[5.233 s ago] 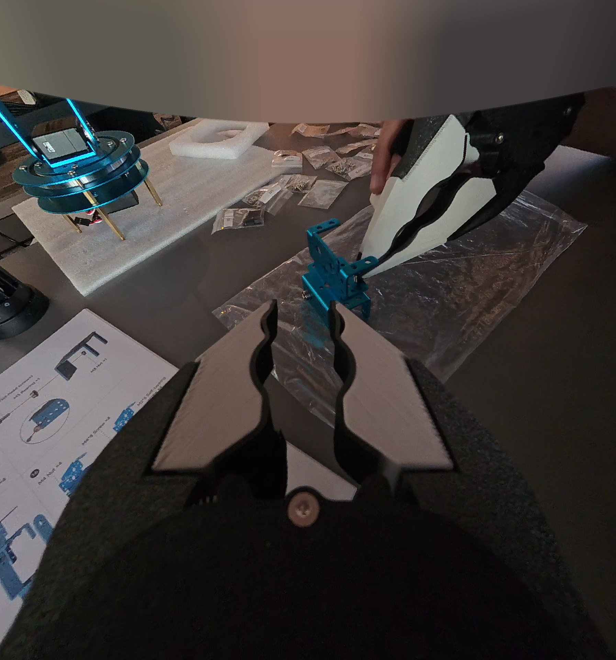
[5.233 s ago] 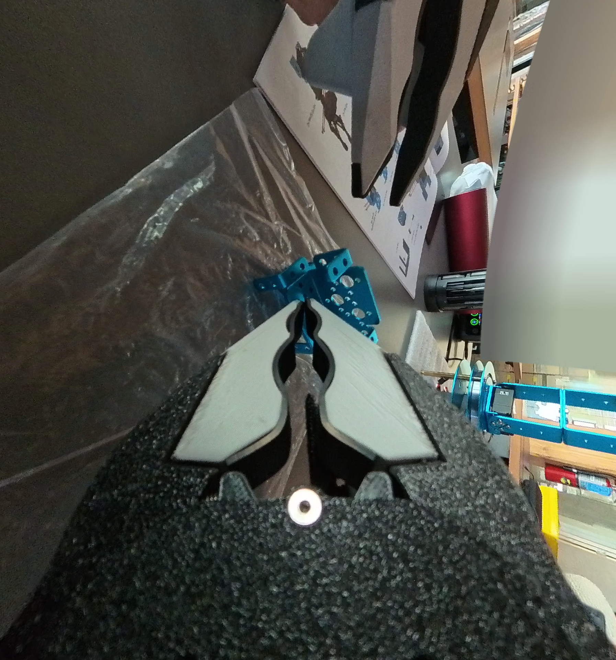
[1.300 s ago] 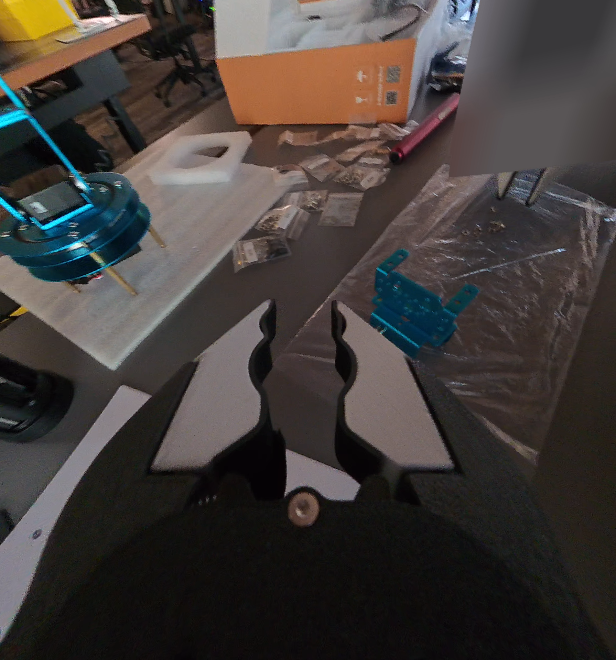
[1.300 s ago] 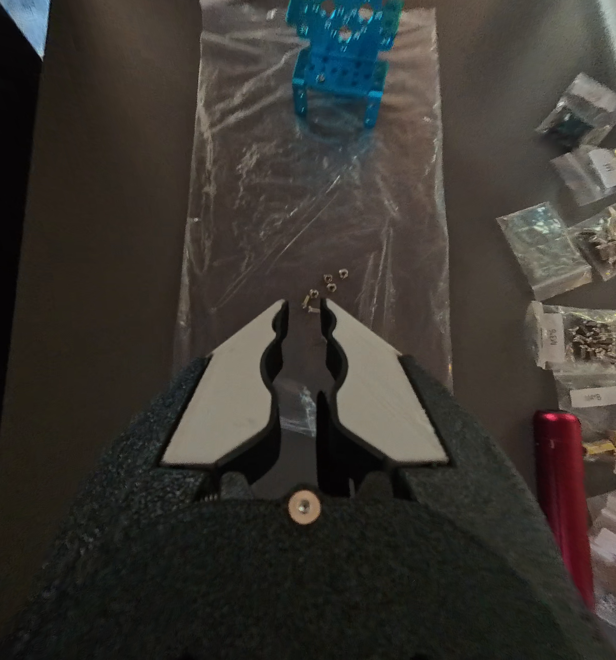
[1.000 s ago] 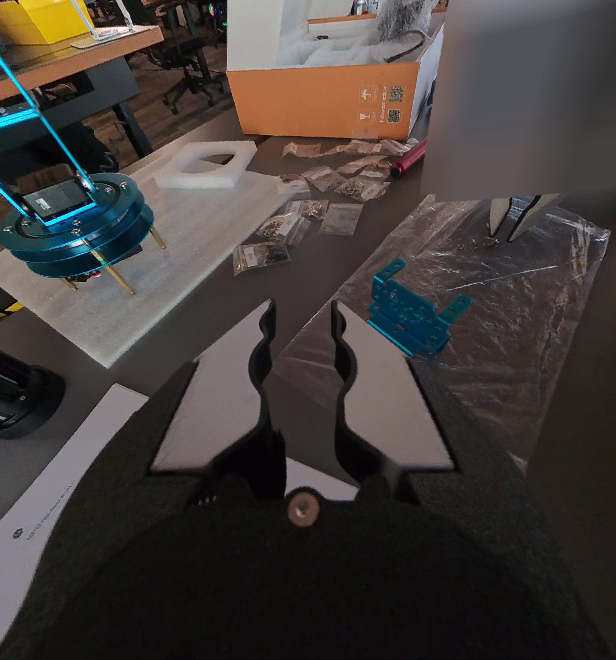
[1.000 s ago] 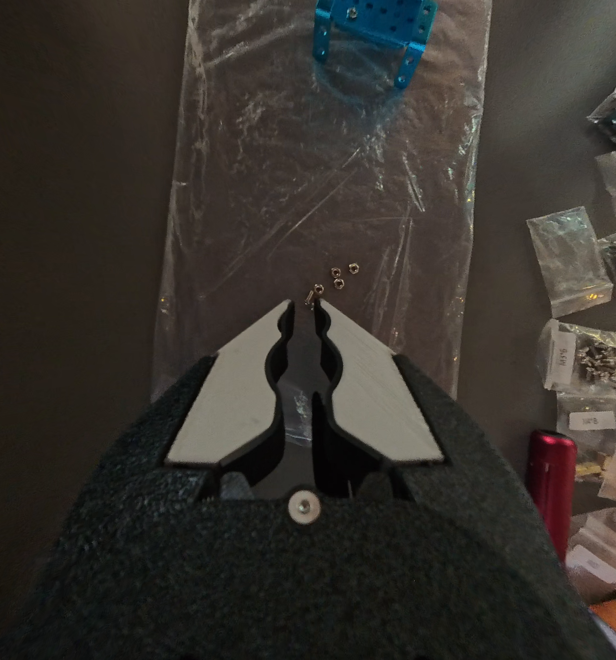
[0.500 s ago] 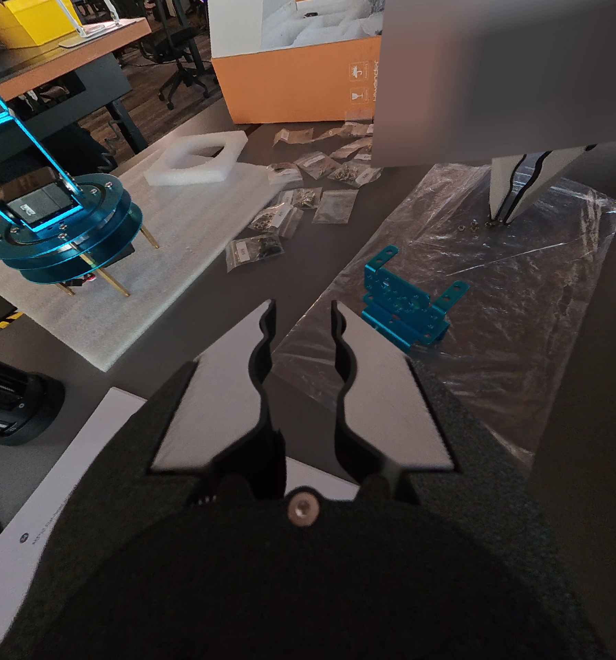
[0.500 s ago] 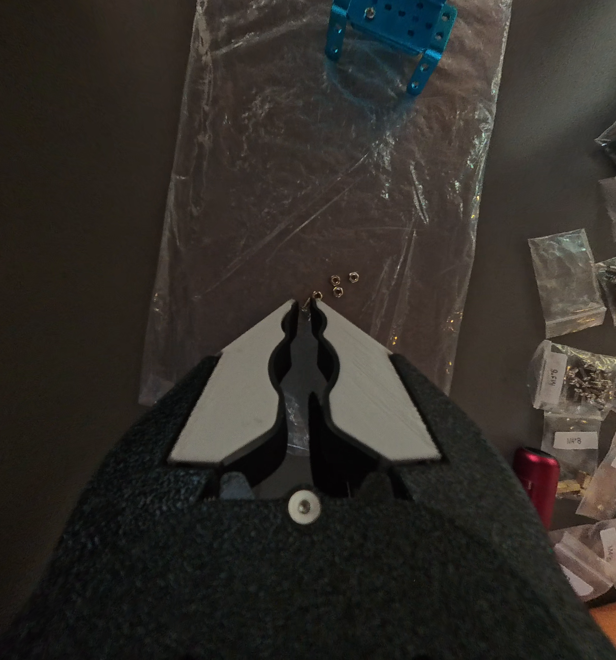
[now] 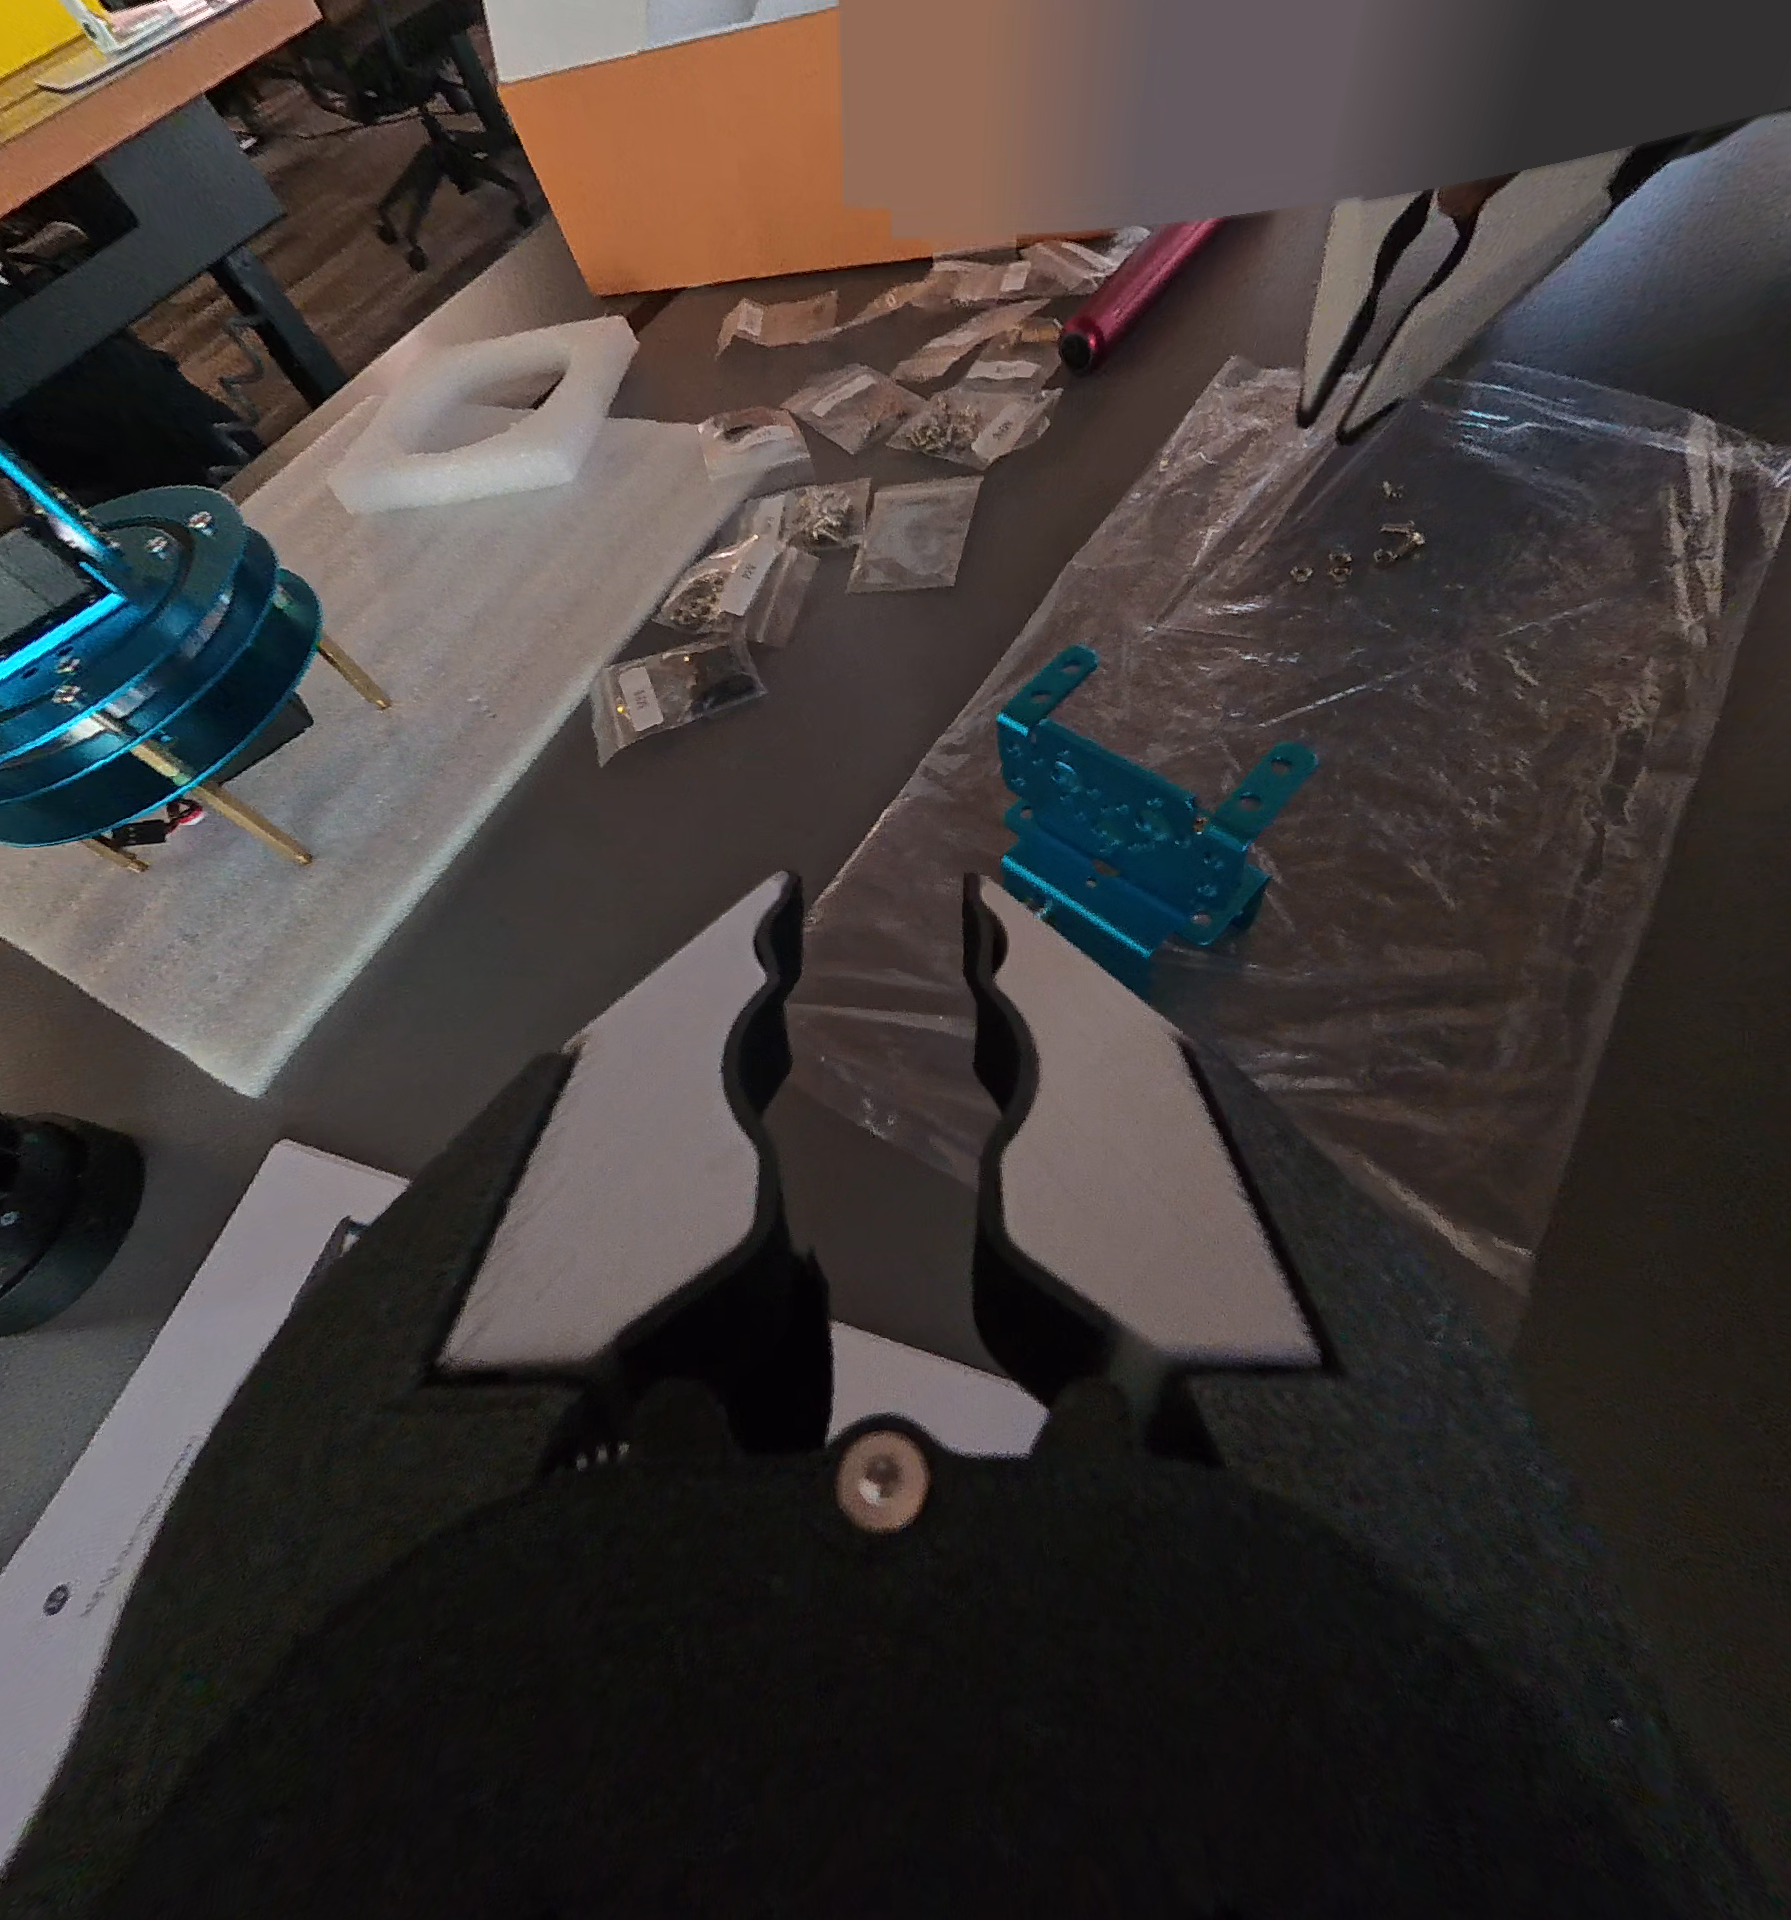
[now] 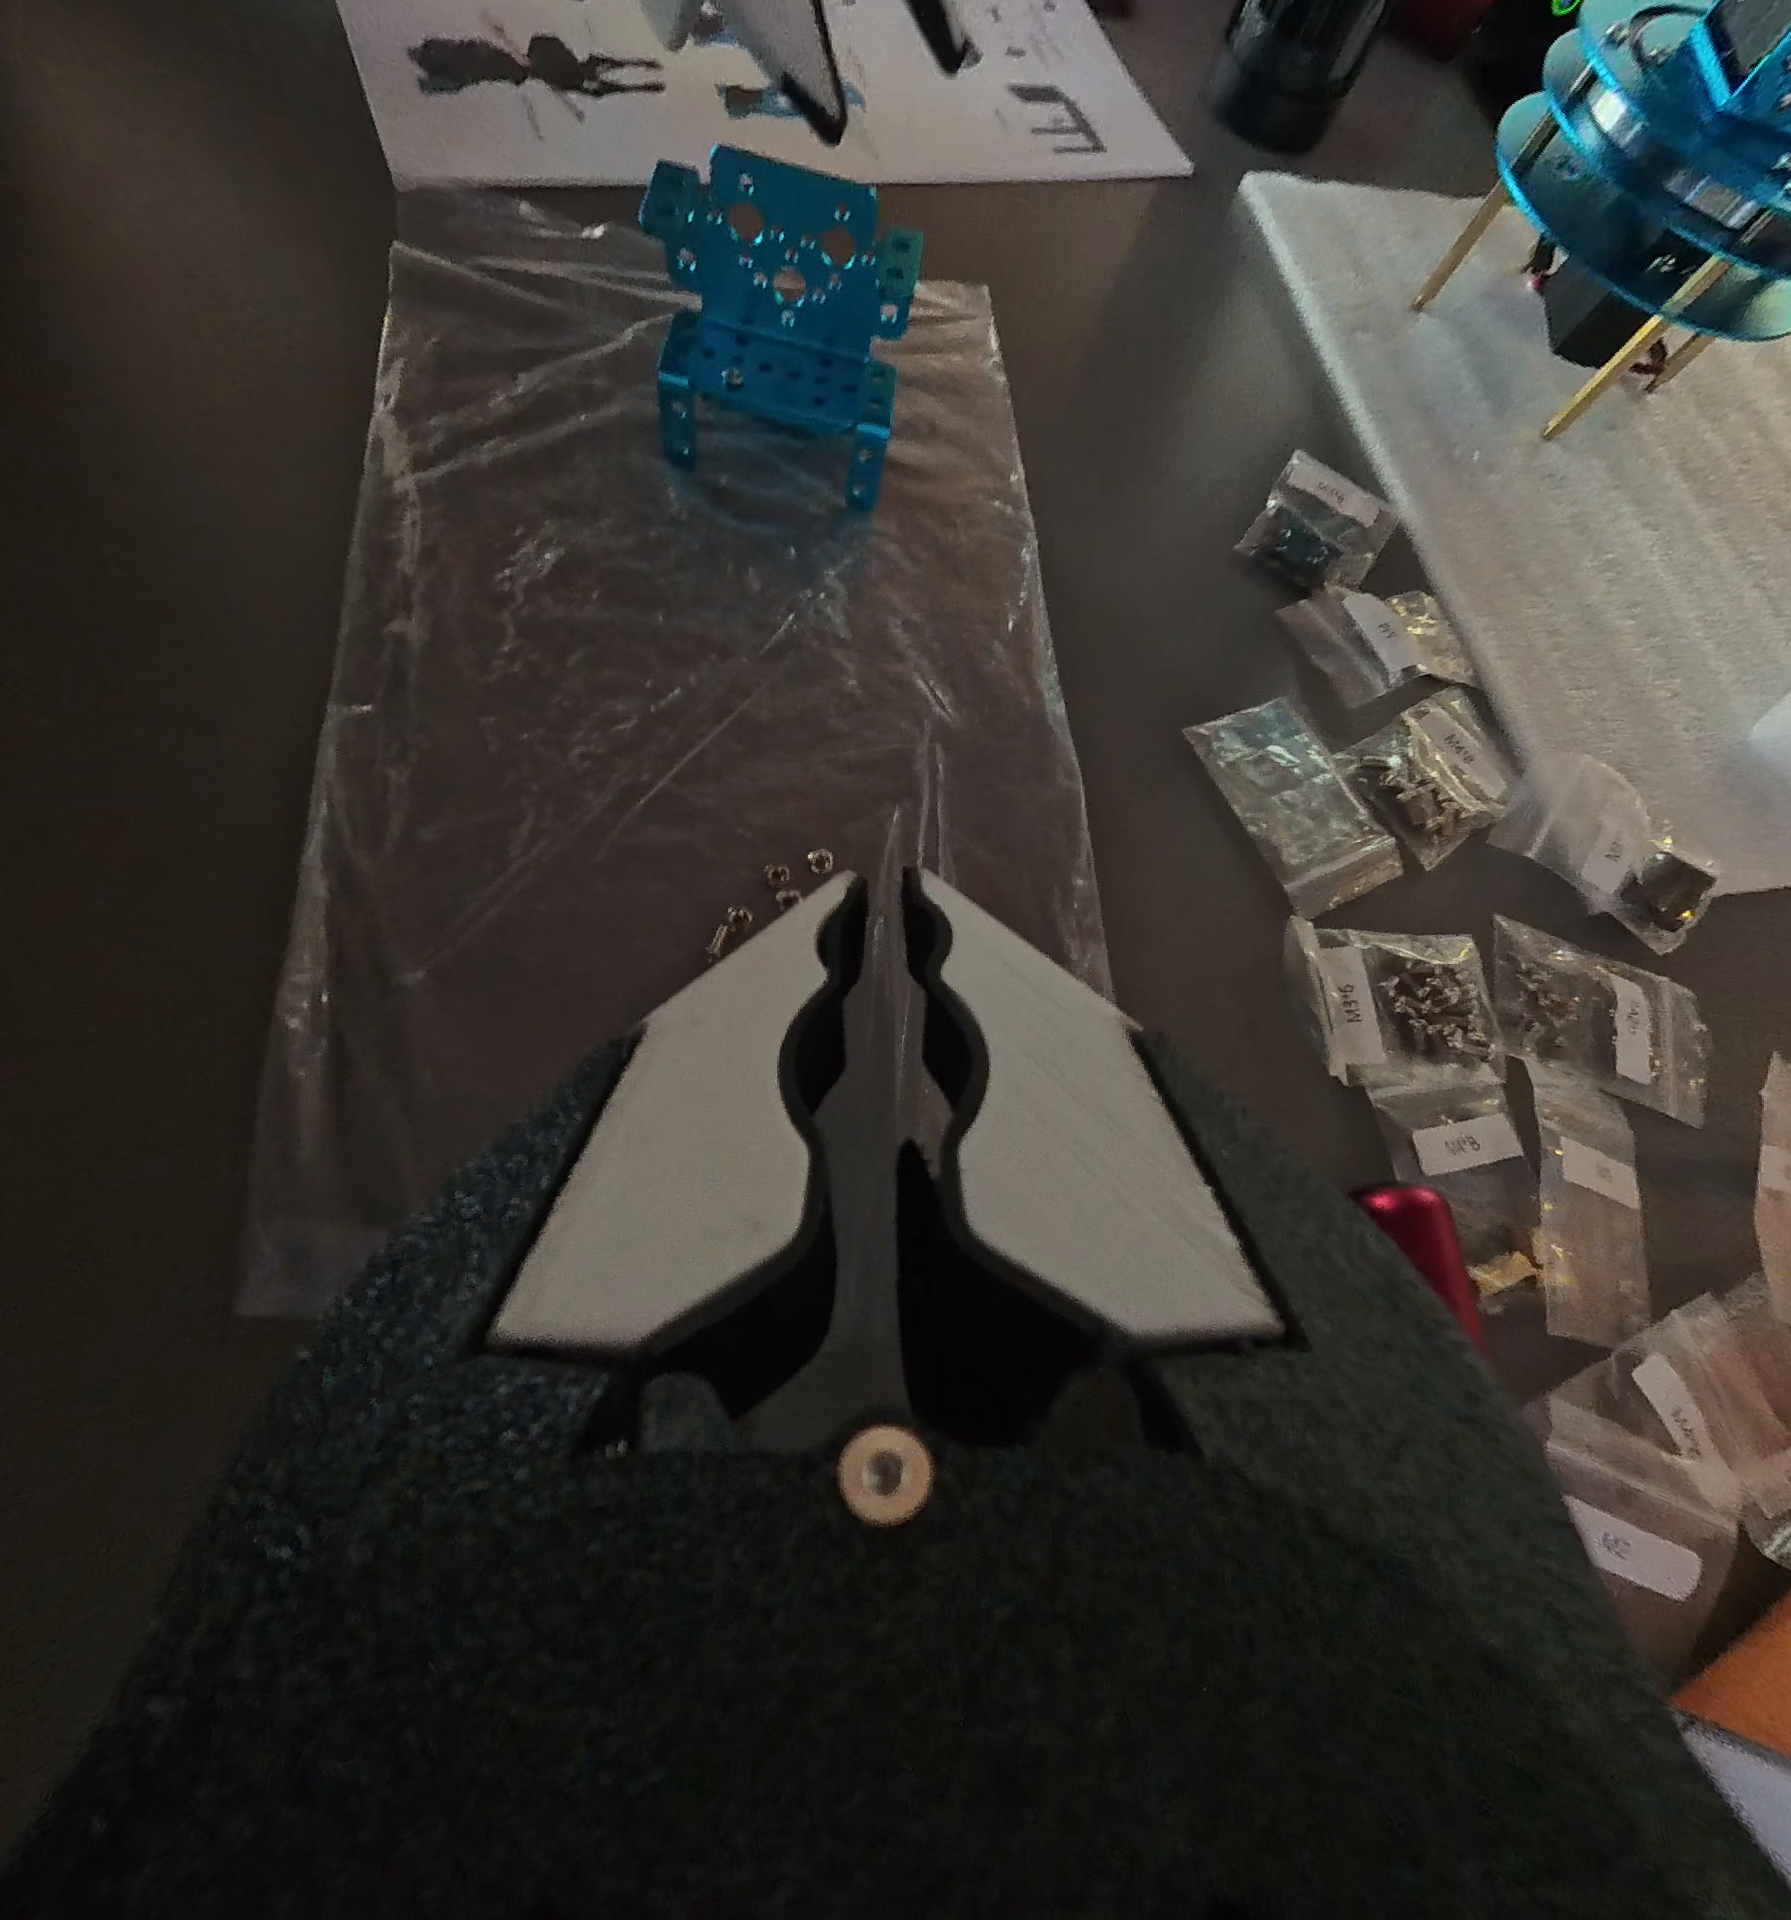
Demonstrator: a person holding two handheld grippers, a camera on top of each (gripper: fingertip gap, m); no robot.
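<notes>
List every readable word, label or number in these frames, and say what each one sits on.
No writing is quoted here; these things bear it:
Small clear hardware bags: white stickers with short printed codes.
Instruction sheet beyond the plastic film: drawings and captions, too small to read.
White booklet in the left wrist view: one line of fine print, blurred.

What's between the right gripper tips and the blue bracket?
Right wrist view: only crinkled clear plastic sheet between right gripper and blue bracket; small nuts lie left of the tips.
</notes>
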